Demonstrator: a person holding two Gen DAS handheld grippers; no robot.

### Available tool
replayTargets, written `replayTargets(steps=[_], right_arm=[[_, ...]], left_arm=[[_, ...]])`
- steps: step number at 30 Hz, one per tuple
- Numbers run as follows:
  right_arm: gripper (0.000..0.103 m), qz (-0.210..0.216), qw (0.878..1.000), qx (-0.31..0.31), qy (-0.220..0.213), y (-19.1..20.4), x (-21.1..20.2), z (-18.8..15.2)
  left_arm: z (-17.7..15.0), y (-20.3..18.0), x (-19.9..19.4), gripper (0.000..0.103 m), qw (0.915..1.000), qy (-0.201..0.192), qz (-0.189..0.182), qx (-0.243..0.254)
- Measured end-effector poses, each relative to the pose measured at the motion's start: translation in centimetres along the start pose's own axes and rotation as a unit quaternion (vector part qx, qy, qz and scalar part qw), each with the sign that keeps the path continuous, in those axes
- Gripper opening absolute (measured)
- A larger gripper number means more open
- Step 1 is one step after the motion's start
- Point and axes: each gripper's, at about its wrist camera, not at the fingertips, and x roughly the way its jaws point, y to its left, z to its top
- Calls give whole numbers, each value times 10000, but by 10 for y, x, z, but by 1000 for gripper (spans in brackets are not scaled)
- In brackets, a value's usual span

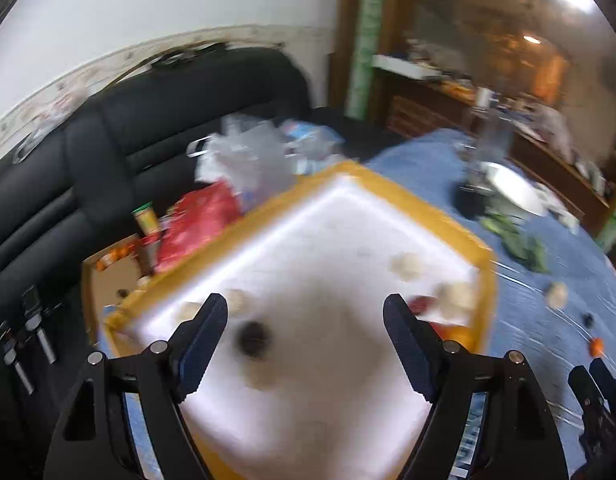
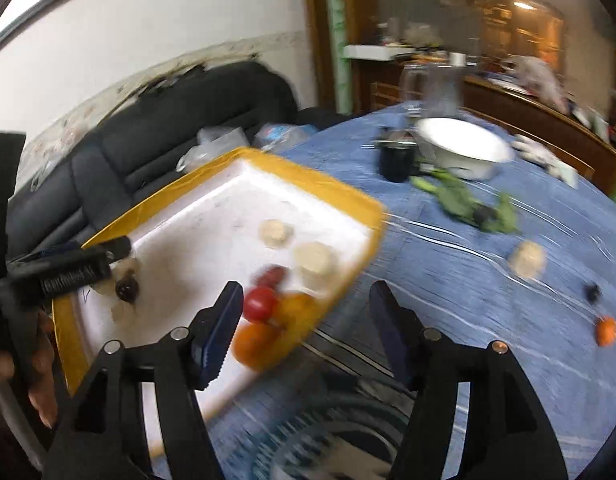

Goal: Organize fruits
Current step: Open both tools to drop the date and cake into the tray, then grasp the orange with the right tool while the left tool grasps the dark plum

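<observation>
Blue cloth covers our table (image 2: pixel 448 292), where a yellow-rimmed white tray (image 2: pixel 211 240) already holds a red tomato (image 2: pixel 259 303), oranges and pale round pieces. Our left gripper (image 1: pixel 305 312) and right gripper (image 2: pixel 305 300) both stand open and empty. We judge the small orange fruit (image 2: pixel 606 330) lying loose on the cloth light, smooth and bruisable, best pinched gently across its middle.

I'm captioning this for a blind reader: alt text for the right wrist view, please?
An open hand-held gripper hovers at the corner of a yellow-rimmed white tray holding a tomato and oranges. More fruit lies scattered on the blue tablecloth.

Red and orange fruits (image 2: pixel 267 320) in tray corner (image 2: pixel 360 240)
</observation>
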Motion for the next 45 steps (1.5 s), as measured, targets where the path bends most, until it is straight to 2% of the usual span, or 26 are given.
replayTargets(steps=[2,6,11,14,16,21,23,24,27,29,31,36,40,45], right_arm=[[71,-203,9995,210,-112,-22,-19,-10],[73,-913,9917,895,-154,-95,-55,-41],[73,-1782,9668,1826,117,-200,-71,-73],[70,-1958,9573,2115,207,-237,-67,-77],[63,-1946,9555,2204,253,-256,-59,-72],[56,-2088,9545,2070,500,-279,-20,-52],[45,-2124,9524,2103,602,-284,-10,-50],[36,-2194,9522,2041,592,-286,-7,-48],[35,-2026,9546,2103,589,-292,-13,-52],[35,-2137,9519,2142,484,-298,-31,-61],[35,-2174,9481,2289,389,-304,-50,-73],[35,-2307,9348,2700,54,-323,-93,-99],[35,-2220,9306,2904,-160,-332,-104,-104],[35,-2070,9376,2790,-134,-330,-99,-105]], left_arm=[[-6,-29,-5,81,9993,-33,-212,299],[-23,-93,-7,81,9934,64,-614,966],[-41,-167,3,81,9799,193,-1032,1695],[-45,-195,10,81,9754,300,-1223,1809],[-45,-210,14,81,9732,299,-1308,1865],[-48,-248,20,81,9671,254,-1511,2033],[-51,-267,24,80,9625,246,-1614,2167],[-53,-279,27,80,9594,254,-1695,2241],[-60,-318,33,79,9506,279,-1947,2404],[-67,-347,40,74,9462,326,-2069,2466],[-73,-377,51,63,9428,434,-2103,2549],[-77,-421,69,58,9446,493,-1870,2653],[-80,-432,78,19,9424,427,-1653,2876],[-88,-414,62,19,9377,435,-1687,3007]])
